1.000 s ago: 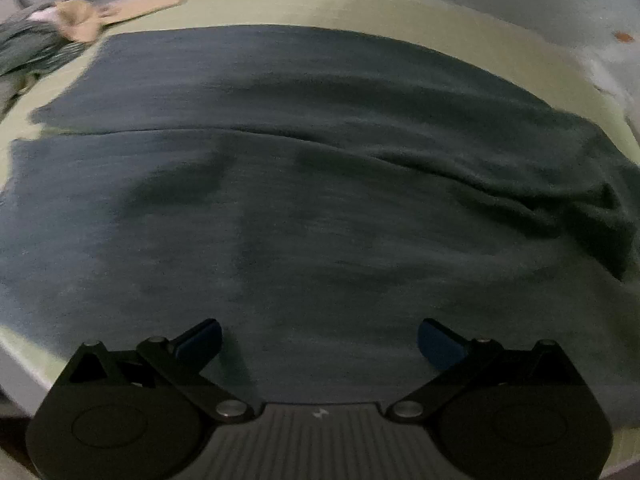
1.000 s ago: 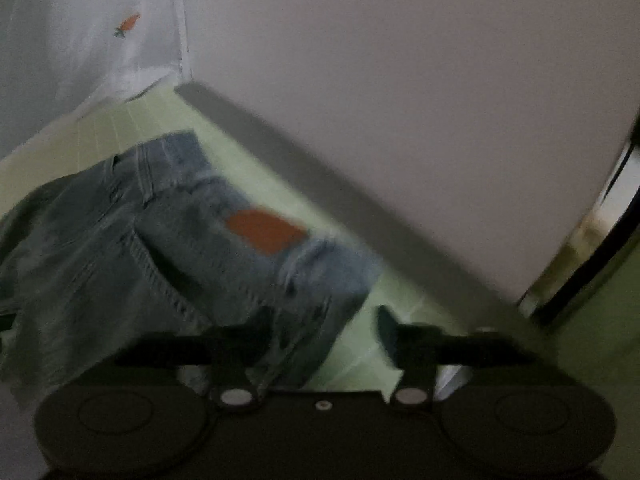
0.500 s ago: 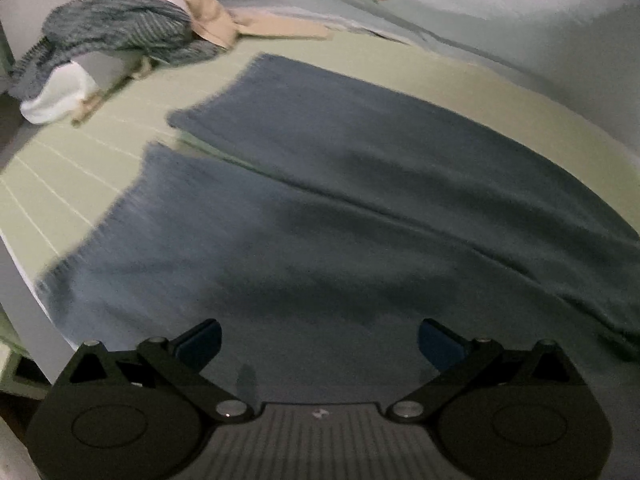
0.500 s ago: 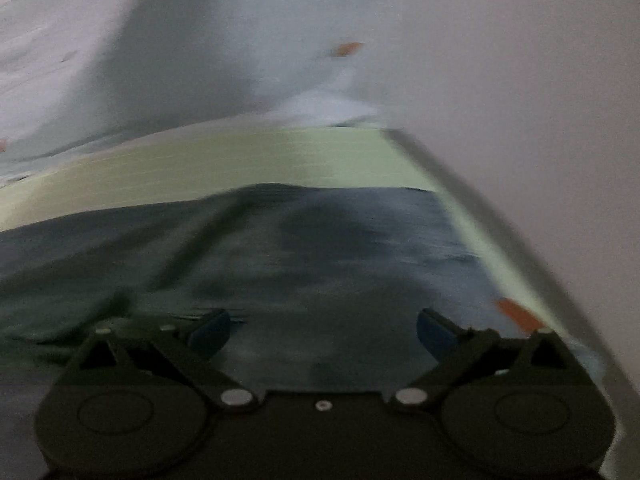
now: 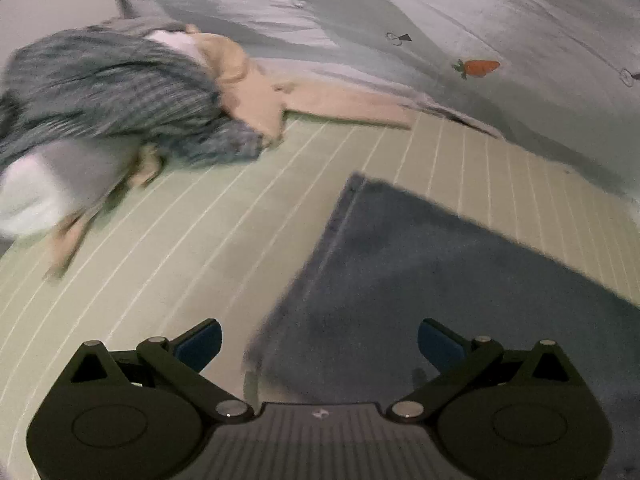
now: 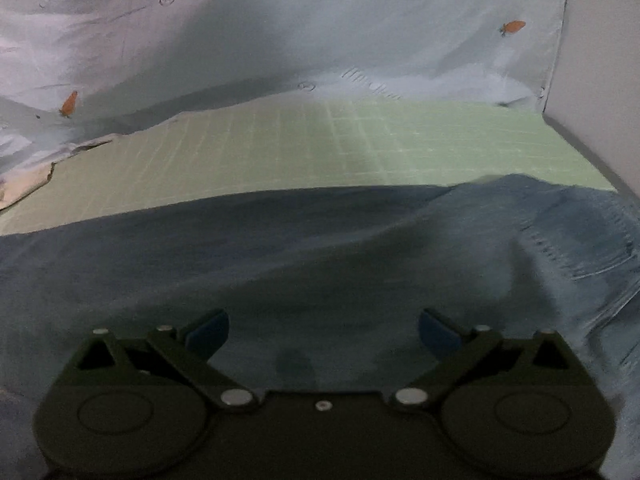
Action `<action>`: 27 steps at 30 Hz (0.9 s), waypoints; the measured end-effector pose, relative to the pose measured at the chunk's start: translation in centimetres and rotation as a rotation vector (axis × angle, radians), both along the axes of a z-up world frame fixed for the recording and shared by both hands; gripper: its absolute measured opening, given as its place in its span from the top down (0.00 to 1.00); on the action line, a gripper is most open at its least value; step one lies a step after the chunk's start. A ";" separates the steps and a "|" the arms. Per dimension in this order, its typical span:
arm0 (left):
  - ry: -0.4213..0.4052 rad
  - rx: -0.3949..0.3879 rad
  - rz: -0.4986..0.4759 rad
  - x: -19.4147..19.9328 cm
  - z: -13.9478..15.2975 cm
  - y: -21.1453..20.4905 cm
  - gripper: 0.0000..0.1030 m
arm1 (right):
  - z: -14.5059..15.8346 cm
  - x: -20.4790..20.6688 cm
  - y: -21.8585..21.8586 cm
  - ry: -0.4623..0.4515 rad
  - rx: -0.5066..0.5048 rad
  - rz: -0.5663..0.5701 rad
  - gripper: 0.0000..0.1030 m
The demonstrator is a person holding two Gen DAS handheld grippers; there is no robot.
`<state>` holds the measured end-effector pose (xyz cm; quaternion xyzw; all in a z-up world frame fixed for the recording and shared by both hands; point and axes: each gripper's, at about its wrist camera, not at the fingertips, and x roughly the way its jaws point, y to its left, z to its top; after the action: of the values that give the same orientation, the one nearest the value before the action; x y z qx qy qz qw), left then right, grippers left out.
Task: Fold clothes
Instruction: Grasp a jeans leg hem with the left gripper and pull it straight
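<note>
Left wrist view: left gripper (image 5: pixel 319 343) at 6 o'clock, blue-tipped fingers (image 5: pixel 200 342) spread wide apart, nothing between them, poised above the edge of the dark blue jeans (image 5: pixel 460 280). Jeans spread flat from centre toward 4 o'clock on a pale green bed sheet (image 5: pixel 180 248) ruled with thin white lines, one squared corner pointing toward 12 o'clock. At 10 o'clock, a blurred heap: grey-blue striped knit garment (image 5: pixel 108 92) piled over a beige garment (image 5: pixel 256 96), whose flat strip runs toward 1 o'clock, and a white piece (image 5: pixel 32 196) at 9 o'clock. Behind, from 12 to 2 o'clock, a rumpled light grey quilt (image 5: pixel 440 12) printed with small orange carrots. Right wrist view: right gripper (image 6: pixel 323 330) at 6 o'clock, fingers (image 6: pixel 208 330) likewise held wide apart and empty, low over the jeans (image 6: pixel 280 248). Denim filling the lower half, smooth toward 9 o'clock, bunched into lighter, stitched folds toward 3 o'clock. Beyond it, green sheet (image 6: pixel 340 144) across the middle, carrot-print quilt (image 6: pixel 280 20) heaped from 10 to 1 o'clock, plain wall (image 6: pixel 600 40) at 2 o'clock.
</note>
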<state>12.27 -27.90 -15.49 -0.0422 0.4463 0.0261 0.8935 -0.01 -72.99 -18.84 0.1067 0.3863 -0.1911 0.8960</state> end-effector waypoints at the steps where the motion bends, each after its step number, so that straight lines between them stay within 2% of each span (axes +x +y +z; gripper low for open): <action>1: 0.000 -0.006 -0.024 1.9 -0.5 0.6 0.01 | -0.1 0.5 0.7 0.008 -0.004 -0.010 0.00; 3: 0.003 -0.013 -0.073 5.3 -1.7 0.9 0.02 | 0.0 1.2 2.1 0.025 -0.026 -0.034 0.00; 5: 0.010 -0.020 -0.120 8.3 -2.8 0.8 0.09 | 0.1 1.7 3.3 0.040 -0.048 -0.064 0.00; 7: 0.032 -0.019 -0.163 10.5 -3.8 0.4 0.21 | 0.2 2.2 4.1 0.061 -0.057 -0.097 0.00; 8: 0.029 -0.009 -0.183 11.3 -4.0 0.1 0.21 | 0.3 2.3 4.3 0.070 -0.060 -0.113 0.00; 9: 0.013 0.007 -0.202 11.7 -4.0 -0.1 0.35 | 0.3 2.4 4.4 0.075 -0.066 -0.127 0.00; 10: -0.001 0.018 -0.218 12.1 -3.9 -0.4 0.59 | 0.4 2.5 4.6 0.079 -0.071 -0.136 0.00; 11: -0.002 0.010 -0.223 12.6 -3.7 -0.3 0.75 | 0.5 2.5 4.7 0.083 -0.073 -0.143 0.00; 12: -0.002 0.002 -0.227 13.1 -3.5 -0.3 0.86 | 0.6 2.5 4.9 0.087 -0.073 -0.153 0.00; 13: -0.006 -0.006 -0.231 13.7 -3.3 -0.3 0.92 | 0.8 2.4 4.9 0.089 -0.073 -0.172 0.00; 18: -0.108 0.025 -0.275 17.6 -1.3 -1.3 0.95 | 1.7 1.5 4.2 0.086 -0.093 -0.264 0.00; 20: -0.127 0.008 -0.263 19.9 -1.0 -1.5 0.94 | 2.0 0.8 3.8 0.084 -0.100 -0.295 0.00; 22: -0.109 0.006 -0.239 21.3 -1.1 -1.9 0.82 | 2.0 0.0 3.5 0.082 -0.090 -0.321 0.00; 24: -0.123 0.035 -0.229 20.8 -0.5 -2.1 0.77 | 2.1 -0.9 3.5 0.079 -0.079 -0.334 0.00; 25: -0.130 0.045 -0.226 20.4 -0.2 -2.1 0.62 | 2.1 -1.3 3.6 0.077 -0.075 -0.337 0.00; 26: -0.138 0.029 -0.232 19.1 0.2 -1.7 0.53 | 2.0 -1.8 3.8 0.075 -0.071 -0.336 0.00; 27: -0.145 0.012 -0.237 17.9 0.5 -1.2 0.37 | 2.0 -2.3 4.1 0.074 -0.067 -0.332 0.00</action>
<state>30.20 -29.13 -14.99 0.0146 0.3822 -0.0802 0.9205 -2.30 -68.89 -16.82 0.1318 0.3896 -0.3531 0.8404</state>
